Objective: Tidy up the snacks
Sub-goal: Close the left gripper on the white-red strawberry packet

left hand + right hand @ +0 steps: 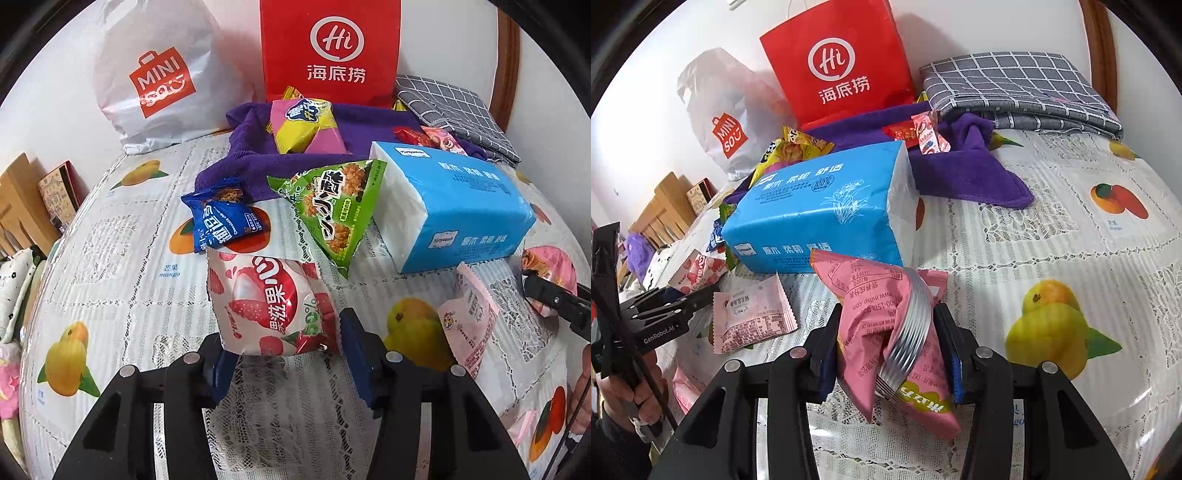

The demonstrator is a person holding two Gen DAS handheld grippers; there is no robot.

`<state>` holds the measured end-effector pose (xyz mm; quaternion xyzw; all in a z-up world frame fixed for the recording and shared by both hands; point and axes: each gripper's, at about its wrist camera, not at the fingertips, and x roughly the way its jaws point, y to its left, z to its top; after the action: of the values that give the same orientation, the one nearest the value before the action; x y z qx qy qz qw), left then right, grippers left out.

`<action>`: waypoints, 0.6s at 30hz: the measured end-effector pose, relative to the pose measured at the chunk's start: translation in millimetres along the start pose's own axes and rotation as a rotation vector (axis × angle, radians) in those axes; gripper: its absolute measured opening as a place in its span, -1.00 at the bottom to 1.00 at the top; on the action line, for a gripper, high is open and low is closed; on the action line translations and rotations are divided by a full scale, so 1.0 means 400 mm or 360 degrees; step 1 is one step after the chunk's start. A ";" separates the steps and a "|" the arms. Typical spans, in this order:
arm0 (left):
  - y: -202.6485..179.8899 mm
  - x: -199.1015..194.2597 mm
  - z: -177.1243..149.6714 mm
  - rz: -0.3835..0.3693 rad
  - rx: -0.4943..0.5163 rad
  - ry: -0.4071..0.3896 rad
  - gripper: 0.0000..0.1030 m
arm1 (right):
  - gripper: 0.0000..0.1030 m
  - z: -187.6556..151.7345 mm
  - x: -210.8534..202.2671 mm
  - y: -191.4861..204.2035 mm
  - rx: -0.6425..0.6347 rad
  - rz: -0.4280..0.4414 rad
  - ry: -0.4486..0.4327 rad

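Each claw was built of matte black plastic arms with long slotted cut-outs, and round silver screw heads sat on top of the arms. The left claw (280, 347) carried blue pads on the inner faces of its fingers (356, 354), and so did the right claw (886, 354) (its pads showed only as thin blue edges). In the right wrist view the left claw's side bore white "GenRobot.AI" lettering, a thin dark cable crossed it, and a bare-skinned hand (626, 397) with a dark sleeve showed below.

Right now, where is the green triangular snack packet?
In the left wrist view the green triangular snack packet lies mid-table, touching the left end of the blue tissue pack, with the blue cookie packet to its left and the purple towel behind it.
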<state>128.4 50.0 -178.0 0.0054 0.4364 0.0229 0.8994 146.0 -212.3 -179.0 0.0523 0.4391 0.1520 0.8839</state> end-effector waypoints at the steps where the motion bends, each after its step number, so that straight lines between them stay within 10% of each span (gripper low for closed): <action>1: -0.001 0.000 0.000 0.0003 0.0003 -0.0001 -0.02 | -0.10 0.000 0.000 -0.001 0.0002 0.0002 0.0000; 18: 0.003 -0.001 0.001 -0.0016 -0.0012 0.0004 -0.02 | -0.09 0.011 0.008 -0.021 0.0076 0.0080 -0.0012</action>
<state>128.4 51.1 -177.4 -0.0003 0.4374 0.0203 0.8990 153.3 -219.2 -180.6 0.0851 0.4378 0.1633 0.8800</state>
